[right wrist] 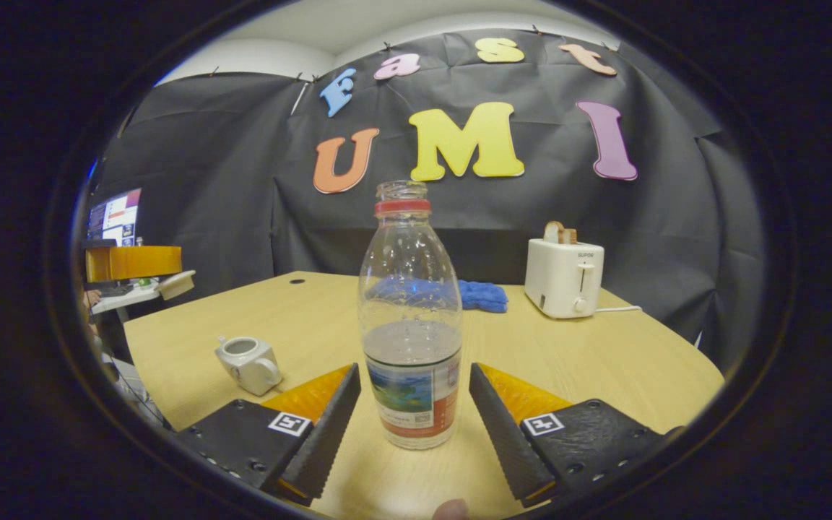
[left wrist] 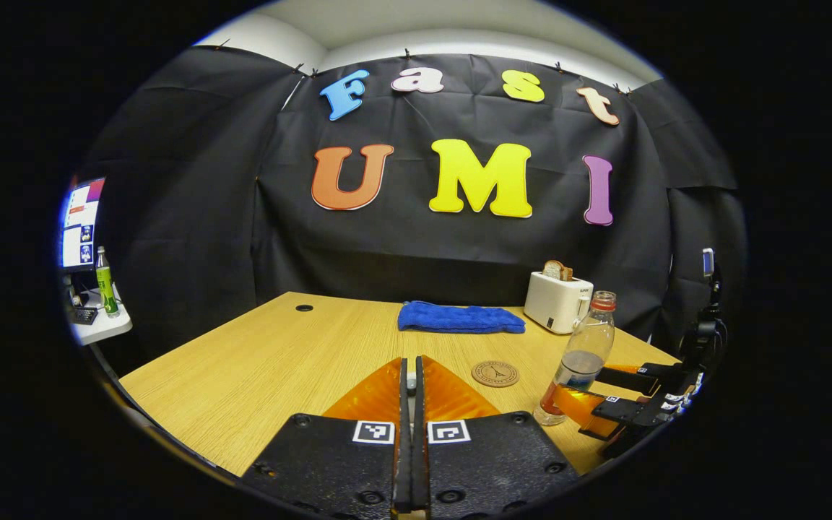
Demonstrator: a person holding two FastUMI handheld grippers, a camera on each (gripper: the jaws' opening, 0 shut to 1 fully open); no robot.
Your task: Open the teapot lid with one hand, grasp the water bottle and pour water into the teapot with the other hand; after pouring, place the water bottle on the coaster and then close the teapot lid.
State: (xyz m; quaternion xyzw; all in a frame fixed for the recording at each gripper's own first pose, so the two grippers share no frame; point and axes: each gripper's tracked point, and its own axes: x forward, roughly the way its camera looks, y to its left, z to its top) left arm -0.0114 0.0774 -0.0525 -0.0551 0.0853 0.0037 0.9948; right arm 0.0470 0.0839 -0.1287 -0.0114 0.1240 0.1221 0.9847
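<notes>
A clear water bottle (right wrist: 410,318), uncapped with a red neck ring and about a third full, stands on the wooden table (right wrist: 604,368). My right gripper (right wrist: 414,375) is open, one finger on each side of the bottle's label, neither touching. From the left gripper view the bottle (left wrist: 588,347) and the right gripper (left wrist: 607,404) sit at the right edge. The small white teapot (right wrist: 246,365) stands open-topped at the table's left. My left gripper (left wrist: 410,367) is shut on a small pale piece, the teapot lid (right wrist: 176,284), held up above the table. The round coaster (left wrist: 495,373) lies left of the bottle.
A white toaster (right wrist: 564,278) with bread in it stands at the back right, with a folded blue towel (left wrist: 459,318) to its left. A side table (left wrist: 102,325) with a green bottle and a monitor stands off the table's left.
</notes>
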